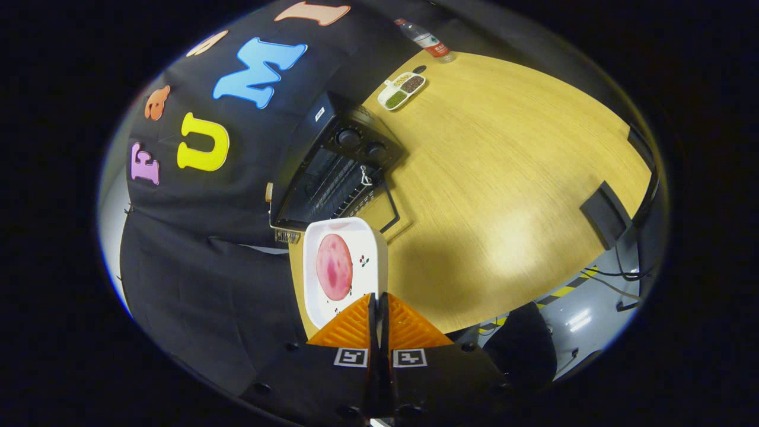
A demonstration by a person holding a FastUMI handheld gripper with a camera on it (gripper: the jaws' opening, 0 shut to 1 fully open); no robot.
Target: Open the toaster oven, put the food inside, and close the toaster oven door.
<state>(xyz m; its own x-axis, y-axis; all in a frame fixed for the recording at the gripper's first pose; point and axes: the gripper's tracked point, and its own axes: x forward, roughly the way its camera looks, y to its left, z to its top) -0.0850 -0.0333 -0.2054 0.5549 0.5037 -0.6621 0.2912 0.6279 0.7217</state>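
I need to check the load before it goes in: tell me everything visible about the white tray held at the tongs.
The white tray is a rounded rectangle with a raised rim, plastic or ceramic by its look. A flat pink round slice of food lies on it beside small dark printed marks. The tongs are shut on its near rim, holding it above the table edge, just before the open toaster oven.

The worktop (504, 178) looks like pale wood with a fine grain and a soft sheen; the white tray (370, 252) is smooth and glossy (plastic, by its look), and the toaster oven (338, 160) has a matt dark casing with metal wire racks
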